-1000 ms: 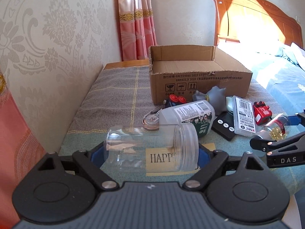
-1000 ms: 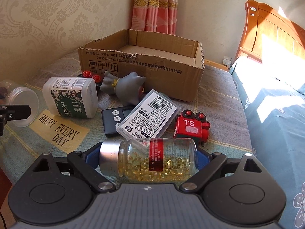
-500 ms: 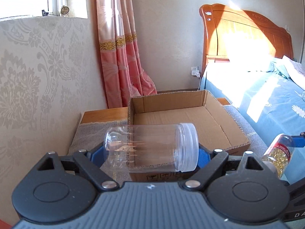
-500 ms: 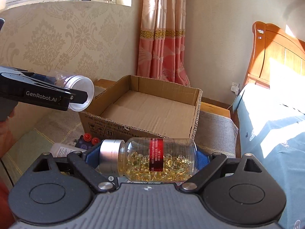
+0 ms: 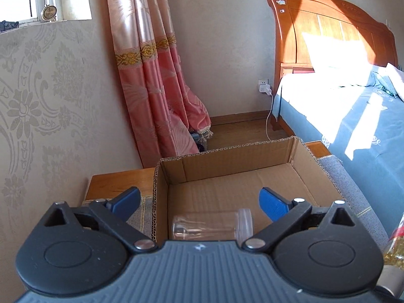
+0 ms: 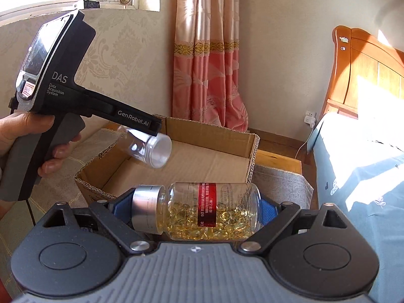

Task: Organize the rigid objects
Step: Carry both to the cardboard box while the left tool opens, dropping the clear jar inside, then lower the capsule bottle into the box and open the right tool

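Hanging over the cardboard box [image 5: 227, 174], the left gripper [image 5: 199, 203] has just been opening its jaws, and they now stand wide, the blue pads [image 5: 274, 203] well clear on both sides. The clear plastic jar [image 5: 212, 224] is below and between them, on its side, lid to the right, touching neither pad. From the left wrist view it sits low over the near part of the box floor; whether it has landed there or is in mid-air I cannot tell. From the right wrist view the same jar shows just under the left gripper's fingertip, tilted, white lid facing the camera, above the open box.

Over to the right gripper [image 6: 194, 209]: it clamps the capsule bottle [image 6: 212, 210] sideways, silver cap to the left, base to the right, each blue pad pressing an end. Yellow capsules are heaped along its lower side, a red band round its middle. The bottle is held just short of the box's near wall. A hand [image 6: 30, 139] grips the left gripper's handle. Beyond are the pink curtain [image 5: 156, 80] and the wooden headboard [image 5: 328, 32].
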Demonstrator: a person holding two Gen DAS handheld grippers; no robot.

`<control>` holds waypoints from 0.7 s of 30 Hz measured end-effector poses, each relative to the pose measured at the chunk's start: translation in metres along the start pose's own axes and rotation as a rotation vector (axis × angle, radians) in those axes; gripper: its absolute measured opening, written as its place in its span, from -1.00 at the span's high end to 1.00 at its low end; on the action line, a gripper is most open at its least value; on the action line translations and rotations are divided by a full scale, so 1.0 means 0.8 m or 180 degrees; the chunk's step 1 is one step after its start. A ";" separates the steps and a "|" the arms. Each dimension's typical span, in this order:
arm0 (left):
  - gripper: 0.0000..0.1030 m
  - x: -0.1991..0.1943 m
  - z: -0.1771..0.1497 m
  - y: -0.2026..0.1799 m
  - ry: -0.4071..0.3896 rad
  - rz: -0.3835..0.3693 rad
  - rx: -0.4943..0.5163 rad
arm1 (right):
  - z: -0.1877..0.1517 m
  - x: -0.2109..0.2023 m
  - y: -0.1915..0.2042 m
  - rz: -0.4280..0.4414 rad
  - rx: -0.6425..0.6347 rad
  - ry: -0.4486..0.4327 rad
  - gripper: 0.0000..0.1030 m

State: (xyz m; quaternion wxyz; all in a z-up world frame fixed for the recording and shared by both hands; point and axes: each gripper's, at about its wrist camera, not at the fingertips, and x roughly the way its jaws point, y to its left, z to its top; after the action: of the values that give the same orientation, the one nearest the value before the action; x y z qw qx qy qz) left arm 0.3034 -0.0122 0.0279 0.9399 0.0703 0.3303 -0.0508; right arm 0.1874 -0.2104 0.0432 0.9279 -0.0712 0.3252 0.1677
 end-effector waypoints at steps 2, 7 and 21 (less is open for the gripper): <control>-0.95 -0.006 -0.002 0.005 -0.0034 -0.0069 -0.0056 | 0.001 0.003 -0.002 -0.0009 0.0007 0.0007 -0.86; -0.95 -0.035 -0.017 0.022 -0.0092 -0.0123 -0.0150 | 0.006 0.012 0.001 -0.0021 -0.0026 0.0037 -0.86; -0.96 -0.124 -0.097 0.038 -0.0205 0.0055 -0.0195 | 0.042 0.056 0.004 -0.0043 -0.0060 0.0136 -0.86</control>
State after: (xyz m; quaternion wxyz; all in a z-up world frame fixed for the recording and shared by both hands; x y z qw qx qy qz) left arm 0.1829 0.0351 0.0331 0.9522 0.0426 0.3006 -0.0348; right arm 0.2387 -0.1876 0.0414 0.9212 -0.0857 0.3429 0.1629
